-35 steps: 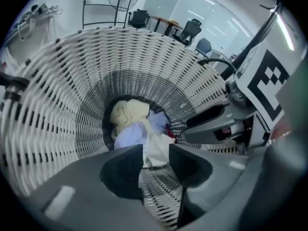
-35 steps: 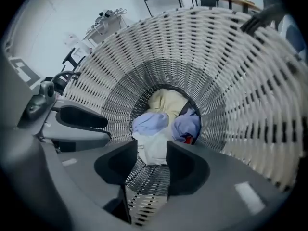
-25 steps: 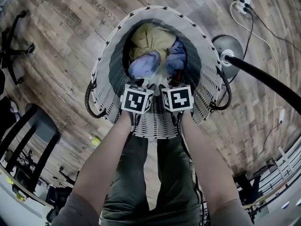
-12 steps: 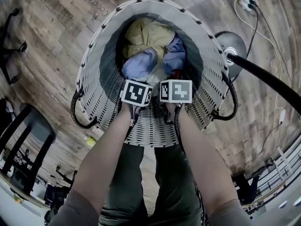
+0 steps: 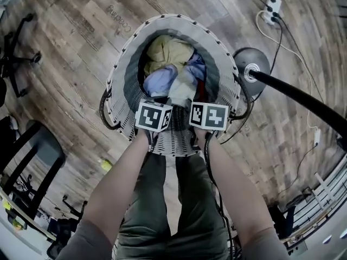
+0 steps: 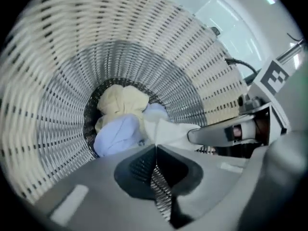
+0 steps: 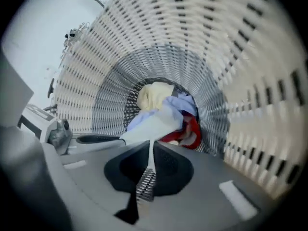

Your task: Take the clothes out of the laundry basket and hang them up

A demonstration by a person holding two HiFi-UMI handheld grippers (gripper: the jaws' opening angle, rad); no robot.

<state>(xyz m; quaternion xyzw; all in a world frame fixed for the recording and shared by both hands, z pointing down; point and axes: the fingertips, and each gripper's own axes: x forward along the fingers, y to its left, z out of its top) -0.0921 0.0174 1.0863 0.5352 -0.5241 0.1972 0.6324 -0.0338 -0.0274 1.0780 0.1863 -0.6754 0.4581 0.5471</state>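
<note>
Pulling a first piece up out of the laundry basket (image 5: 120, 83)
The pale garment (image 7: 154, 124) is rising off the pile inside. The right gripper (image 7: 150, 146) has just been closing and is now pinching its edge tight, while the left gripper (image 6: 155, 147) seems to be clamping the same cloth, so lifting it clear is likely next.

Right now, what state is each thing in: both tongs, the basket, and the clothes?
Left tongs: shut on the white garment.
Right tongs: just been closing, shut on the white garment.
White garment: pinched by both, stretched from the pile.
Laundry basket: upright, holding clothes.
Yellow garment: crumpled at the bottom.
Blue garment: bunched beside it.
Red garment: partly covered.
</note>
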